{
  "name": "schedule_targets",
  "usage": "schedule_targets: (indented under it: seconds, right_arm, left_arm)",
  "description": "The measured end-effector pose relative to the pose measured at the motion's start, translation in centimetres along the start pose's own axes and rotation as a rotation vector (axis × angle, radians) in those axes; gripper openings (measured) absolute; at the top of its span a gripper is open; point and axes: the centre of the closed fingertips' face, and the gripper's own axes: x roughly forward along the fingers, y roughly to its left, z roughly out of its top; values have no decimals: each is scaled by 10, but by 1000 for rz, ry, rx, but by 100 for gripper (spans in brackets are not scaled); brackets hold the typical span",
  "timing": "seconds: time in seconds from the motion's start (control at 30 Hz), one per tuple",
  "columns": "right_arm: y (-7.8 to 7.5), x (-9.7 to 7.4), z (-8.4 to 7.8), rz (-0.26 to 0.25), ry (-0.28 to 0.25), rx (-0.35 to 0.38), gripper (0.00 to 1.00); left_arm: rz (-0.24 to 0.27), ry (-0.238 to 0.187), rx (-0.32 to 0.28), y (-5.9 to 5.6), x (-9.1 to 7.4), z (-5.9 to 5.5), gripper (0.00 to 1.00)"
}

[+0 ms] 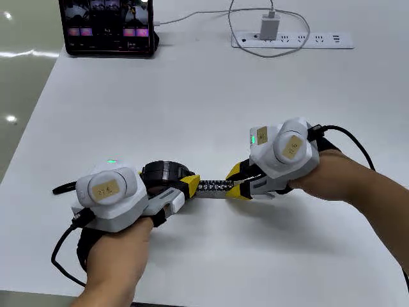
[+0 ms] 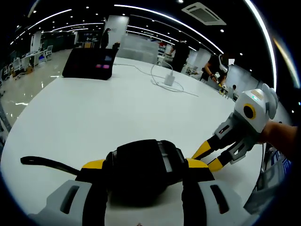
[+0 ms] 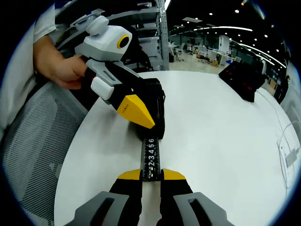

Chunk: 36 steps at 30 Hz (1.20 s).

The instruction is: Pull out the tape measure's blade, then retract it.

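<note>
**Blade out a short way, held between both hand-held grippers**

Your left hand-held gripper point(image 1: 177, 184) is clamped on the black tape measure case point(image 2: 143, 169), with one yellow-tipped jaw pressed against each side. The case sits at about 7 o'clock on the white tabletop point(image 1: 192, 102). From the case, a short stretch of blade point(image 3: 151, 157) runs toward 3 o'clock, and its printed numbers are readable in the right gripper view. Your right hand-held gripper point(image 3: 151, 175) is closed on the blade's far end, pinching it from both sides. A dark tablet point(image 1: 108, 25) stands at 11 o'clock. A power strip point(image 1: 300, 41) with a white charger point(image 1: 268, 27) plugged in lies at 1 o'clock.
</note>
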Motion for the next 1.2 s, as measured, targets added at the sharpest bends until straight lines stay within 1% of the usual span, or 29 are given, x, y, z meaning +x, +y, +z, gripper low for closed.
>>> schedule_targets:
  seconds: [0.3, 0.9, 1.2]
  right_arm:
    - [-1, 9, 6, 7, -18, 5, 10]
    - [-1, 29, 26, 13, -67, 13, 10]
    - [-1, 35, 31, 17, -82, 13, 10]
  left_arm:
    - [0, 3, 3, 0, 1, -1, 60]
    - [-2, 7, 4, 1, 1, -1, 60]
    - [-3, 9, 7, 0, 2, -1, 60]
